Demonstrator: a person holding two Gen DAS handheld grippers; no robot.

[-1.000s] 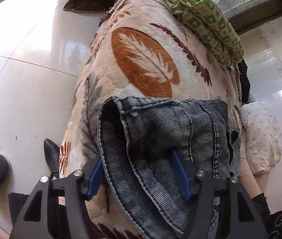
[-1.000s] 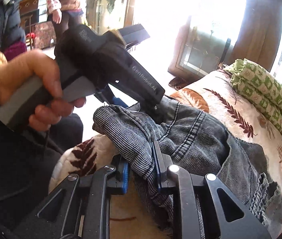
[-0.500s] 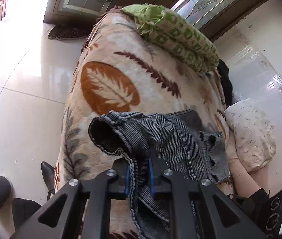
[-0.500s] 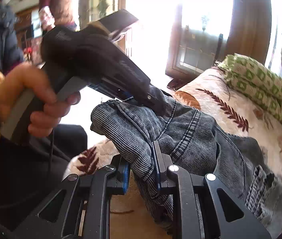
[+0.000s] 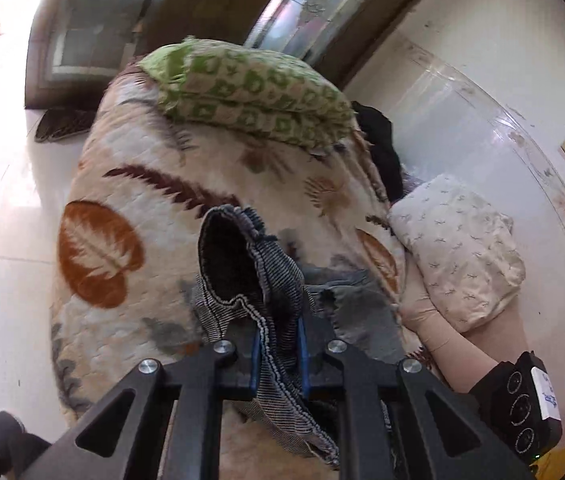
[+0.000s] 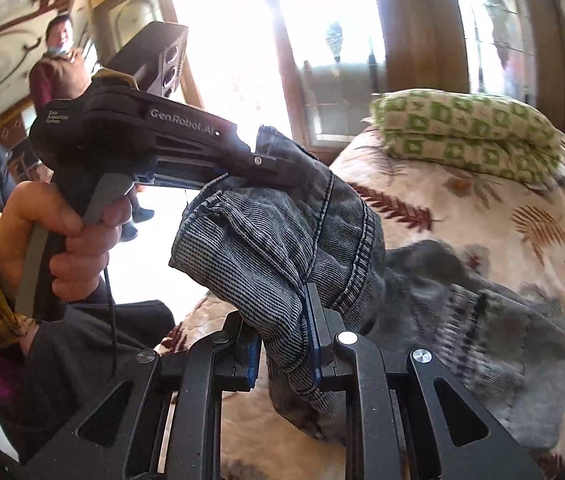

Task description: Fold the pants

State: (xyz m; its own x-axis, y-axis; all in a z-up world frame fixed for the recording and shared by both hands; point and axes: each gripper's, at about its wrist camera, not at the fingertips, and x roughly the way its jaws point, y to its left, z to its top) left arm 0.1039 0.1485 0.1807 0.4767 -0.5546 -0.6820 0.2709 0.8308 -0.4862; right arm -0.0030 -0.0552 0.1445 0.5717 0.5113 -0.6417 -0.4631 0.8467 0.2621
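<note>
Denim fills both sets of jaws. Left wrist view: the left gripper point(image 5: 278, 354) is clamped on a bunched edge of the pants point(image 5: 250, 276), which trail down and away from it onto the leaf-print blanket point(image 5: 138, 184), short of the green pillow point(image 5: 242, 92)

Right wrist view: the right gripper point(image 6: 282, 344) pinches another fold of pants point(image 6: 282, 240); the left hand point(image 6: 62, 236) holds its tool just beside, both equally near; bright windows lie beyond the pillow
</note>
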